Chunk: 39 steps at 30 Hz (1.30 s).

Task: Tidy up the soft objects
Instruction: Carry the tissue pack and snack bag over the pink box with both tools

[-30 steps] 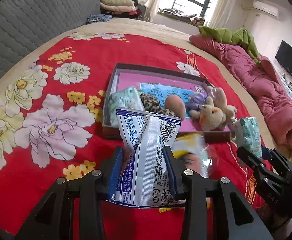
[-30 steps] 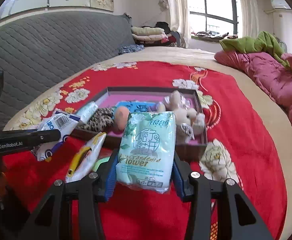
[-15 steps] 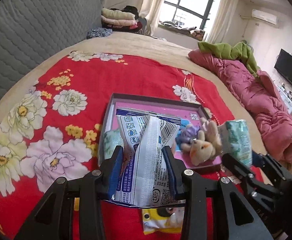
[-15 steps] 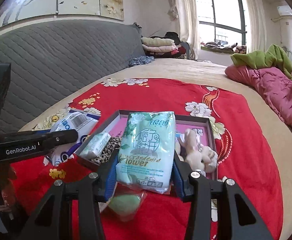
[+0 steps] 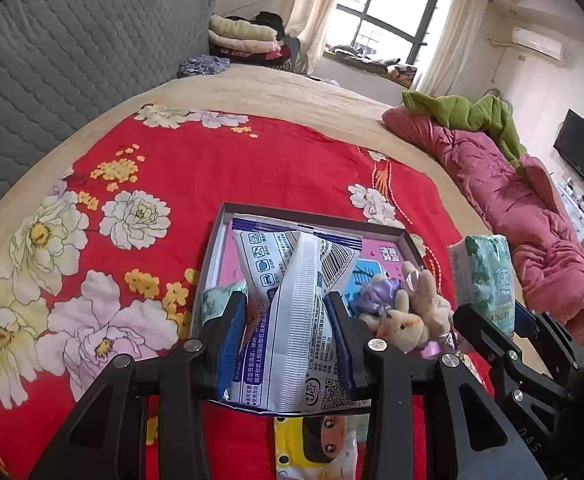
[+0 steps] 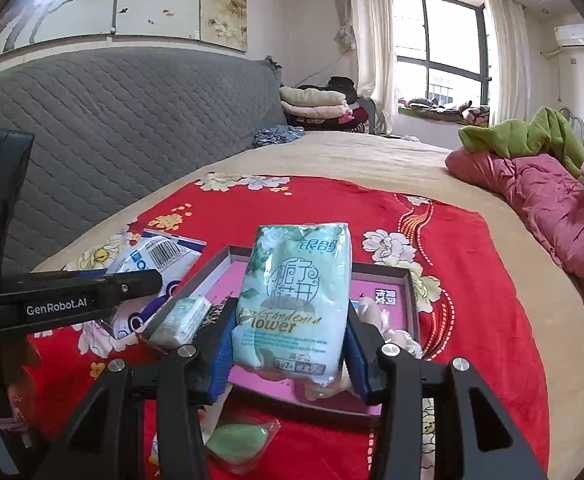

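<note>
L wrist view: left tool (image 5: 288,332) clenched on white-blue wipes pack (image 5: 292,304), held upright above near edge of shallow box (image 5: 228,216) on the bed's red floral blanket (image 5: 220,168); plush bunny (image 5: 408,312) inside box, right side. R wrist view: right tool (image 6: 290,350) clamped on green tissue pack (image 6: 296,300), over box's near edge; green sponge packet (image 6: 236,446) on blanket, nearer.

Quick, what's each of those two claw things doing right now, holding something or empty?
Left gripper: closed on a white and blue wipes pack.
Right gripper: closed on a pale green tissue pack.
</note>
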Available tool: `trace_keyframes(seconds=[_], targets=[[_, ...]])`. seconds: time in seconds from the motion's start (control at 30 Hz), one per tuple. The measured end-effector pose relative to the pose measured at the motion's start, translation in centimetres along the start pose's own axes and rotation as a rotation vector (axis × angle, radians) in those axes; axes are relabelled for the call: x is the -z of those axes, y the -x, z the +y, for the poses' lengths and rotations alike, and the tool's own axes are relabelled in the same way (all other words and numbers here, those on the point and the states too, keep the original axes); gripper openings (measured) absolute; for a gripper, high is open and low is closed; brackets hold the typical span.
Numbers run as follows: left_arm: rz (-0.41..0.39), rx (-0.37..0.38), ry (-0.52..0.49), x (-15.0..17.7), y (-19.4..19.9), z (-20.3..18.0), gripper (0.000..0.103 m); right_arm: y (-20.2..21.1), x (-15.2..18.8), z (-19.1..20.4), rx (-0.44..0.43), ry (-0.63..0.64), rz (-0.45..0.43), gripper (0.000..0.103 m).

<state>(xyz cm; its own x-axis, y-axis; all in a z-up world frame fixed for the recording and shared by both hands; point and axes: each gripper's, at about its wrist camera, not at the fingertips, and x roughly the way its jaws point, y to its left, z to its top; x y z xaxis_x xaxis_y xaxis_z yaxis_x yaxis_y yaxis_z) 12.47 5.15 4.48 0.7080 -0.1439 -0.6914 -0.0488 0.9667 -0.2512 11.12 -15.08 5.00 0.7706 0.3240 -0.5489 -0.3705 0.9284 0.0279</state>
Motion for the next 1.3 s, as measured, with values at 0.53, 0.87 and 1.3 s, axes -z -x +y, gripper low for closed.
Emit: trace_keyframes(seconds=[0.53,0.87,1.3], targets=[[0.049,0.024,0.002,-0.4,-4.4,-1.2,0.041,-2.6,0.4,-1.5,0.008,-0.019,0.034,0.047],[0.101,0.006,-0.004,0.5,-7.4,-1.0,0.041,-5.2,1.4,-1.3,0.003,0.0,0.094,0.047],[0.153,-0.013,-0.02,2.1,-9.9,-0.1,0.041,-8.8,3.8,0.1,0.015,0.055,0.194,0.047]])
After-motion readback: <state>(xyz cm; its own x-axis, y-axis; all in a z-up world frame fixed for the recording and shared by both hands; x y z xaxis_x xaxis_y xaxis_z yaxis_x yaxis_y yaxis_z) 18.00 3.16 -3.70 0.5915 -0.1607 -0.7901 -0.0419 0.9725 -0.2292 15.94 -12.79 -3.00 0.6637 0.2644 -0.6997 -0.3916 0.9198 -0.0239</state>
